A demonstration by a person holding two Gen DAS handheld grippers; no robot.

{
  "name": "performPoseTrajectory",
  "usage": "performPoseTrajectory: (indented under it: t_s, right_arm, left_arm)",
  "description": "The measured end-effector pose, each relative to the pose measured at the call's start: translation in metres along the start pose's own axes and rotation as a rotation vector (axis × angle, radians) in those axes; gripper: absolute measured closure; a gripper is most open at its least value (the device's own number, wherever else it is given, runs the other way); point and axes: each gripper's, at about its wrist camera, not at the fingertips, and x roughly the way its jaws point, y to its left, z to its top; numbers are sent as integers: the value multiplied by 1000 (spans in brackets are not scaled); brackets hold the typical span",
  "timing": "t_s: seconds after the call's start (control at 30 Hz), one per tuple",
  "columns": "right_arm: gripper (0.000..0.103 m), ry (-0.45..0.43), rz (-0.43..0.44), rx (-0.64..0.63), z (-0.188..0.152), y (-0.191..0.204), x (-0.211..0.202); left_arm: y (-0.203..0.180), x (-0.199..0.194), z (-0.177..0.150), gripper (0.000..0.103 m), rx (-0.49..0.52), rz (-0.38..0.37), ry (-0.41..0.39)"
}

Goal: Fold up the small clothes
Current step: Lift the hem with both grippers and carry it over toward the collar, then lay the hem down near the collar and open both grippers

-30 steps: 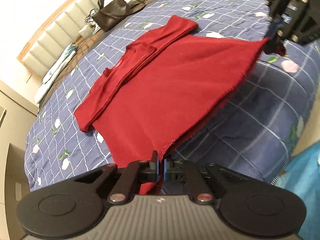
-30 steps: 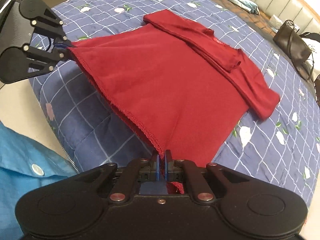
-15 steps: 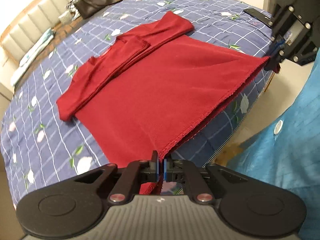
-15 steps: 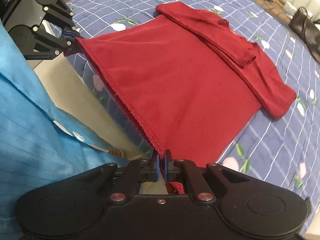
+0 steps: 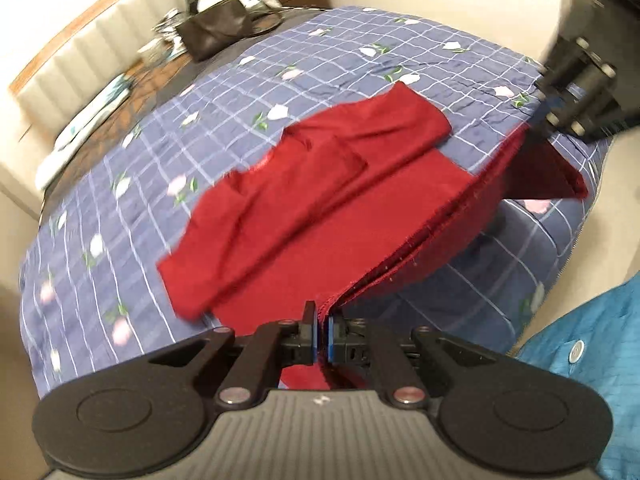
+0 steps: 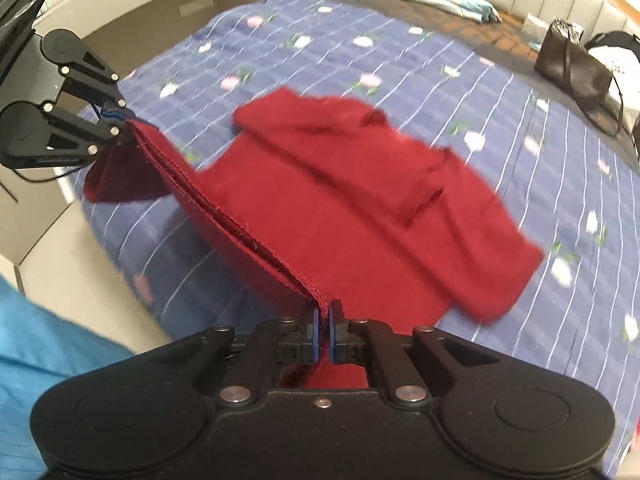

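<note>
- red garment (image 5: 320, 208) lies on the blue checked bedspread (image 5: 248, 80), collar end and folded-in sleeves toward the headboard (image 5: 80, 44), hem end toward the foot of the bed where the person stands.
- left gripper (image 5: 323, 334): jaws together, clamped on one hem corner; red cloth passes between the blue pads and bunches behind them.
- right gripper (image 6: 324, 328): same state, pinched shut on the other hem corner.
- each gripper shows in the other's view: right one (image 5: 576, 92) at the upper right, left one (image 6: 80, 120) at the upper left. hem (image 6: 224, 216) runs taut between them as a raised doubled edge, off the bedspread.
- key relation: the garment's long axis runs away from both grippers, hem to collar, toward the headboard. the held hem line lies across that axis. the rest of the cloth sits forward of and below both grippers.
- neither hand looks nearer the collar end; the two appear about level, so the fold should travel square if both move together.
- judgement: the step in hand is carrying the hem forward over the body toward the collar to halve the length.
- risk, as i read it: one corner flap (image 6: 116, 180) hangs loose below the left gripper and could tuck under crooked.
- both views are motion-blurred; fine detail of the collar cannot be told.
- dark bag (image 6: 572, 68) near the headboard, well apart from the garment.
</note>
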Motion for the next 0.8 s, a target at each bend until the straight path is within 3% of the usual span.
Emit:
performPoseTrajectory:
  t_s: [0.23,0.4,0.67,0.73,0.8]
  right_arm:
    - [99,-24,-2,-49,81,-85,40]
    - [98,17,32,-14,128,-145,101]
    - [97,107,88,67,155,-203,188]
    - [97,122,92,74,158,-208,203]
    - [93,136,100,90,159,-215,216]
  left_arm:
    - [76,51,73,99,4,-39,5]
    - [125,121,114,99,-26,-56,59]
    - [163,228,136,98,-48,-71,199]
    - [170,246,138,93,-62,-84,229]
    - [178,258,137,71,-92,-94,255]
